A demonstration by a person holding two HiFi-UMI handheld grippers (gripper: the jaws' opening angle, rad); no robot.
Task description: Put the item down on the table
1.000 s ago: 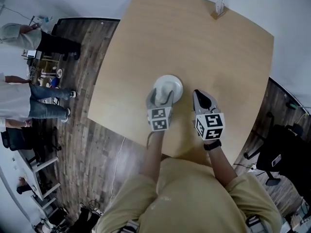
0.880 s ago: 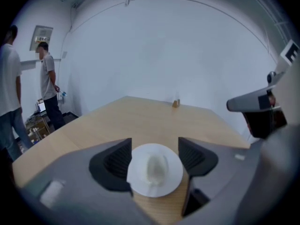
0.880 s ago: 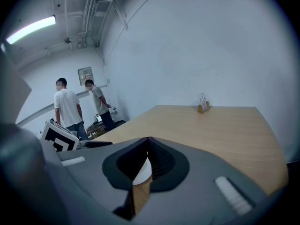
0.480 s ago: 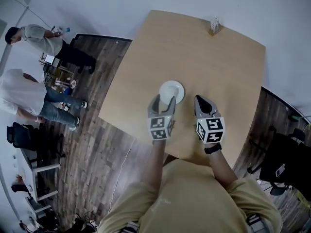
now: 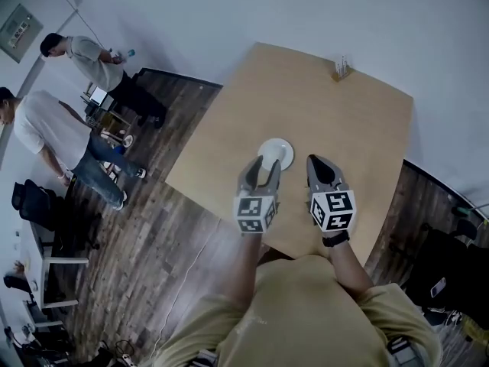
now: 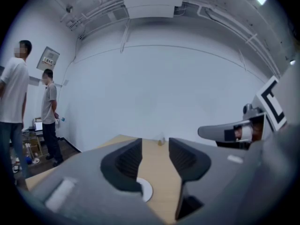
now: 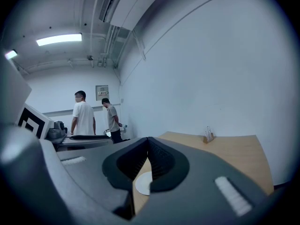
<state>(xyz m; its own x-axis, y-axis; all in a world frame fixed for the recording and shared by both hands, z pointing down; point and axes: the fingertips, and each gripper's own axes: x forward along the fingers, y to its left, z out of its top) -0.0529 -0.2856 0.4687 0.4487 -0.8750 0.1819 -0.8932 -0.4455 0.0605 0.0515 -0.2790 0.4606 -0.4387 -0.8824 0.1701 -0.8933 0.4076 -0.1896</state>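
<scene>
Only a sliver of the white dish (image 6: pixel 146 190) shows, low between the jaws of the left gripper (image 6: pixel 154 146). Those jaws have just been closing with nothing between them, and the left jaw covers the rest of the dish. The right gripper (image 7: pixel 148 142), jaws pressed together, likewise hides most of the dish in its own view. Beyond the jaws, at the counter's (image 5: pixel 359 128) far edge, a holder (image 5: pixel 341 69) is too small to tell what it carries. Left of the jaws, the nearer person (image 6: pixel 10 102) is cut off by the picture's edge.

A light wooden desk (image 5: pixel 359 121) carries a white round dish (image 5: pixel 276 153) near its front edge, with a small holder (image 5: pixel 341 69) standing well apart at the far corner
</scene>
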